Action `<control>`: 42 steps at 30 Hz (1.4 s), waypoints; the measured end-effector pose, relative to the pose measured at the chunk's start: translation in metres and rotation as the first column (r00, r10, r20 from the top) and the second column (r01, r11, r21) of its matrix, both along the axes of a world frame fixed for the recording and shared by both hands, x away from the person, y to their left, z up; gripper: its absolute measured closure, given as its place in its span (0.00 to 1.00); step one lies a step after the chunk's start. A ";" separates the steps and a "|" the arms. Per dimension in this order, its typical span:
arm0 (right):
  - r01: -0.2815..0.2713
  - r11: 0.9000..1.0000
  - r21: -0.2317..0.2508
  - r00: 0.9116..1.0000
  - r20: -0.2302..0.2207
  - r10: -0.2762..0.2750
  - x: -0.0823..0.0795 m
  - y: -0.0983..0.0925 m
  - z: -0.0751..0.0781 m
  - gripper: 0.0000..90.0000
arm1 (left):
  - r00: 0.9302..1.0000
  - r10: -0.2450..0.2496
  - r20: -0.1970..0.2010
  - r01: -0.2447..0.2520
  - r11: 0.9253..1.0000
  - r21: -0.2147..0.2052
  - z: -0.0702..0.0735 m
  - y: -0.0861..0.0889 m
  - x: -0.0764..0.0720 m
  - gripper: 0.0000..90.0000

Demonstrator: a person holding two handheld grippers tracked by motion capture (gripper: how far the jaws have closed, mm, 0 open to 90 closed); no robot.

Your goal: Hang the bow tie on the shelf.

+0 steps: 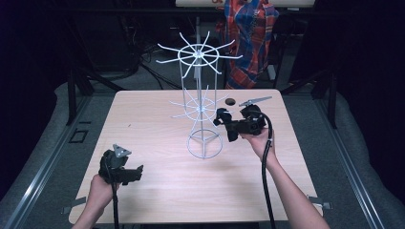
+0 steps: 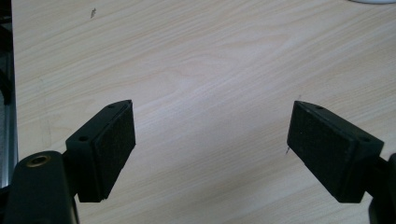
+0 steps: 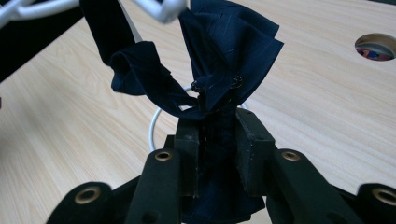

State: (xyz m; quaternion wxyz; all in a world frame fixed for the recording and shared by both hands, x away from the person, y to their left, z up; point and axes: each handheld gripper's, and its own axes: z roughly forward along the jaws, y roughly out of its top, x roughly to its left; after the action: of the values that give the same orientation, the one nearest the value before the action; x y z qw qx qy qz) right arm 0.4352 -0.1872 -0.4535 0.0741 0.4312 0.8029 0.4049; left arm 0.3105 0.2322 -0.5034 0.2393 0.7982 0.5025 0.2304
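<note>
A dark navy cloth (image 3: 219, 56), crumpled and folded, is seen bunched upward just beside the lower ring of arms of a white wire rack (image 1: 200, 102). The rack is stood upright near the middle of the table, on a round base, with two tiers of radiating arms.

In the right gripper view, the right gripper (image 3: 218, 140) is covering the lower part of the dark blue cloth (image 3: 224, 51), while the top edge is cutting off the white wire rack (image 3: 159, 9). In the high view, the plaid fabric (image 1: 249, 38) is running past the top edge, and the cloth there is looking too small to make out.
</note>
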 end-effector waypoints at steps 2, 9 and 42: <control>-0.005 1.000 -0.010 1.000 0.001 0.006 0.000 0.001 -0.001 0.80 | 1.000 -0.004 -0.002 0.004 1.000 0.000 0.000 0.000 0.000 0.17; -0.001 1.000 -0.011 1.000 0.002 0.001 0.000 0.001 -0.003 0.80 | 1.000 -0.005 0.002 0.005 1.000 -0.002 0.000 -0.001 0.000 0.17; -0.047 0.994 -0.095 0.999 0.000 0.047 -0.003 0.016 -0.014 0.74 | 1.000 -0.007 0.007 0.007 1.000 -0.006 0.002 0.000 -0.002 0.17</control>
State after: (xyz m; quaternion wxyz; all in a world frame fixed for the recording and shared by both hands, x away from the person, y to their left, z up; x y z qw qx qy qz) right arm 0.4326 -0.1715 -0.4670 0.0861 0.4077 0.8310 0.3684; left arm 0.3089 0.2322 -0.5018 0.2443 0.7984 0.4995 0.2311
